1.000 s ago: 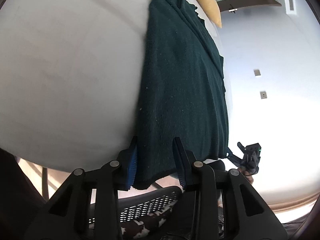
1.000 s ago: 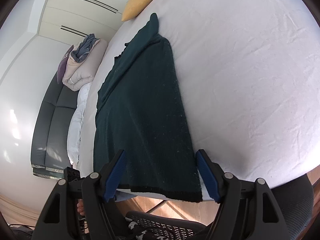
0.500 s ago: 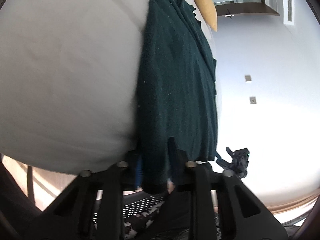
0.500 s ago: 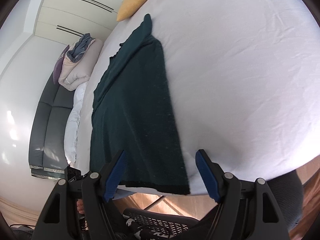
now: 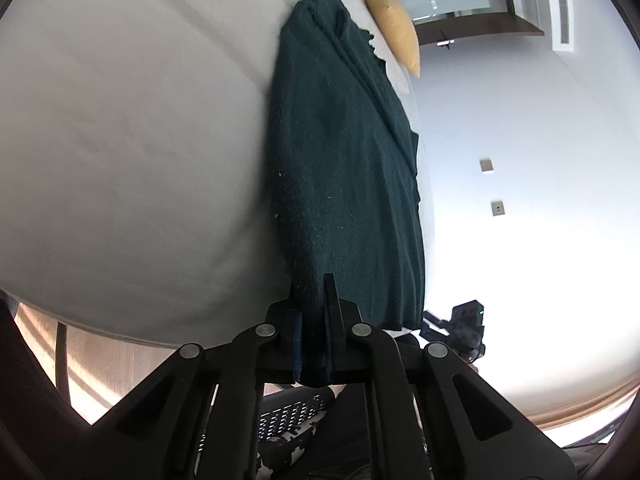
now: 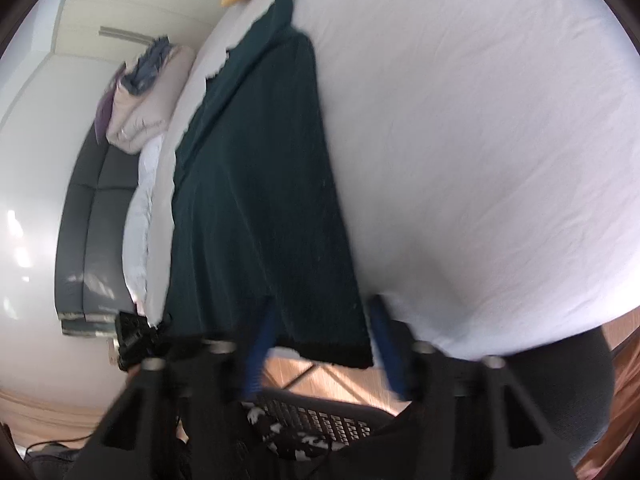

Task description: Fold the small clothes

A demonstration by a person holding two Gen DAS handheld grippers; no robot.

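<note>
A dark green knitted garment (image 5: 344, 168) lies flat and lengthwise on the white bed (image 5: 120, 140), folded into a long narrow strip with a layered fold running down one long side. Its far end tapers to a bunched tip near the yellow pillow (image 5: 394, 24) — its near hem, edged by a darker band, hangs just over the bed's edge. One near corner is pinched and slightly lifted; the other near corner (image 6: 340, 344) hangs free.

White-sheeted bed (image 6: 480, 128), mustard-yellow cushion (image 5: 394, 24) at its far edge, grey upholstered sofa (image 6: 86, 220) beside the bed's left edge, pale folded duvet (image 6: 148, 96) piled on the sofa, black mesh chair (image 6: 320, 420) below the near edge
</note>
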